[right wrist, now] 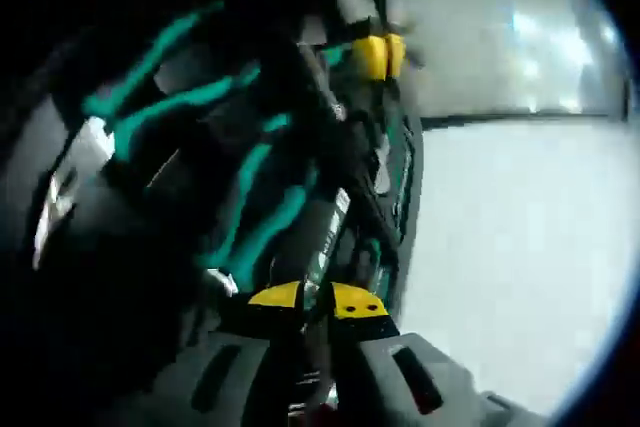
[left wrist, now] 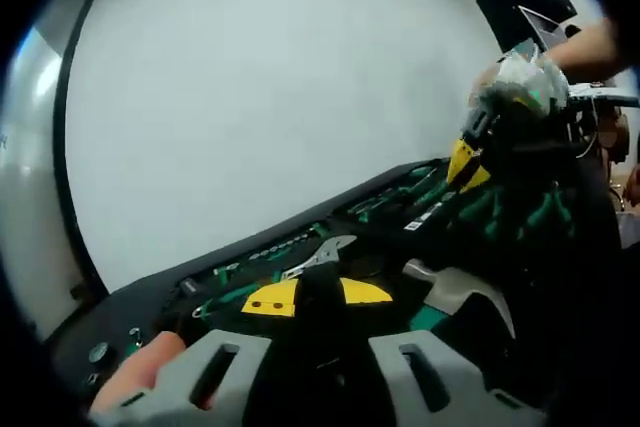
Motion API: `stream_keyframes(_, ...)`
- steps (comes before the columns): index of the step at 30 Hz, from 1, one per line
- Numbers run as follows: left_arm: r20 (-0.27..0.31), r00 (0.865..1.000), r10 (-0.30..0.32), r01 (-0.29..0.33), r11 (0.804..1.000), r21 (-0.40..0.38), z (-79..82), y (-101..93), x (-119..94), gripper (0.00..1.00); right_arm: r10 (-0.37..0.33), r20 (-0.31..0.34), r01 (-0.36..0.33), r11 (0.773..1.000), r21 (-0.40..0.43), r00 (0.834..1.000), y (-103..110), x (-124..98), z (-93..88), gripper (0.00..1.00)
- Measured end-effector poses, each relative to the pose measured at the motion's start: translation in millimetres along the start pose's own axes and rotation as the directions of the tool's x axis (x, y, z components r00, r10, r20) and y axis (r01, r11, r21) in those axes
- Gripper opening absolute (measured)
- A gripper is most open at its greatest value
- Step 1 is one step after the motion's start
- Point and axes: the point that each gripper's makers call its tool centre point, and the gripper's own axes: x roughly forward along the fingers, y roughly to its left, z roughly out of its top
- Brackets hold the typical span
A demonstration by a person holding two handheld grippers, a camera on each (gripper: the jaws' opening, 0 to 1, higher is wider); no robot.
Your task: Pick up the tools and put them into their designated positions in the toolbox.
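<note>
Hovering low over the open toolbox [left wrist: 150,317] so the slots stay in sight — left gripper [left wrist: 315,299] pinched nearly closed on something dark, can't tell what. Right gripper [right wrist: 318,305] clamped on a slim black tool [right wrist: 330,237], lined up lengthwise with the teal-handled tools [right wrist: 250,217], probably to drop into its groove. Wrench [left wrist: 322,255] and hammer [left wrist: 465,292] already seated.
</note>
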Motion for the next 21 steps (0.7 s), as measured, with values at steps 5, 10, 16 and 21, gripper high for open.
stream_keyframes(5, 0.002, 1.000, 0.003, -0.003, 1.000, 0.011, 2.0, -1.6, -4, 0.15, 0.004, 0.250, -0.204, 0.591, 0.780, 0.968, -33, -16, 35.1, 0.38)
stream_keyframes(10, 0.018, 1.000, 0.005, -0.004, 1.000, -0.006, 3.4, 1.3, -3, 0.15, -0.010, -0.132, 0.118, 0.517, 0.848, 0.991, -48, -3, -12.9, 0.19)
stream_keyframes(16, 0.004, 1.000, 0.007, -0.008, 1.000, 0.014, -1.0, 3.5, -1, 0.15, 0.111, -0.231, 0.180, 0.348, 0.920, 0.967, -18, 30, -21.7, 0.33)
stream_keyframes(21, 0.009, 1.000, 0.006, -0.006, 1.000, 0.000, -0.6, 6.1, 0, 0.15, 0.025, -0.307, 0.269, 0.417, 0.868, 0.952, -26, 21, -33.8, 0.10)
